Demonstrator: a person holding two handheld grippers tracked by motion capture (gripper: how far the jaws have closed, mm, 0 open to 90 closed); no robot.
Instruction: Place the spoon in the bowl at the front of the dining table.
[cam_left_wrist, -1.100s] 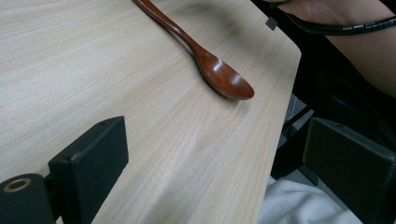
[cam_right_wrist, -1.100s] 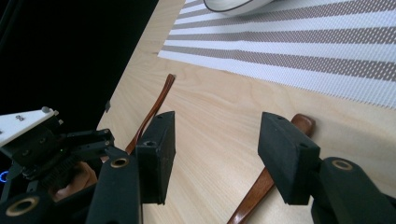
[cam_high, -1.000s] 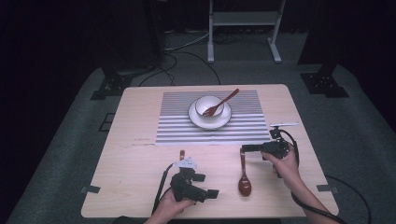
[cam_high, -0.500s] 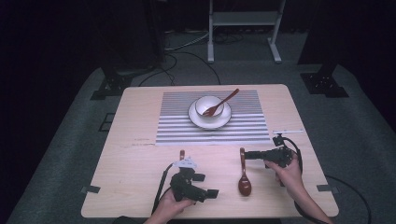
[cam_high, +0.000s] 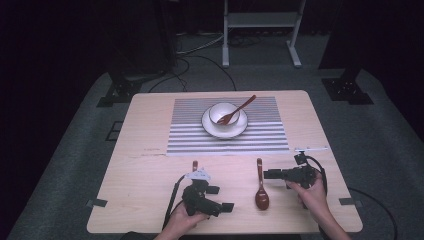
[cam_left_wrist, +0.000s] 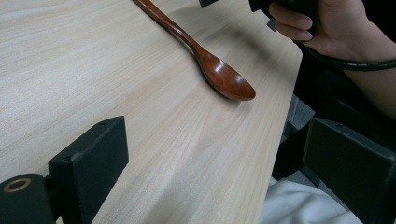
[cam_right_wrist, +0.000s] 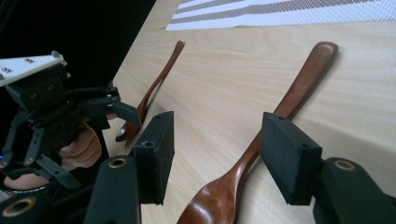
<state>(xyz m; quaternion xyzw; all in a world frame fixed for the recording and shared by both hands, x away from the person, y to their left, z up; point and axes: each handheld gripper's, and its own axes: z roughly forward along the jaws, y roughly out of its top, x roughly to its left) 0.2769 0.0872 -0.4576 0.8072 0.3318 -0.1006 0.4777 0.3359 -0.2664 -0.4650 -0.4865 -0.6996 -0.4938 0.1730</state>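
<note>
The right tool (cam_high: 267, 174) is held wide at 3 o'clock of the spoon (cam_high: 260, 185); nothing is gripped. The left tool (cam_high: 226, 199) is held wide over the worktop (cam_high: 150, 175), empty.

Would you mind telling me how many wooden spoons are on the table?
3: one spoon rests in the bowl, one lies by the right hand-held gripper, one is partly hidden under the left hand-held gripper.

Left gripper (cam_high: 226, 206) and right gripper (cam_high: 266, 174), fingers apart, low, level.
</note>
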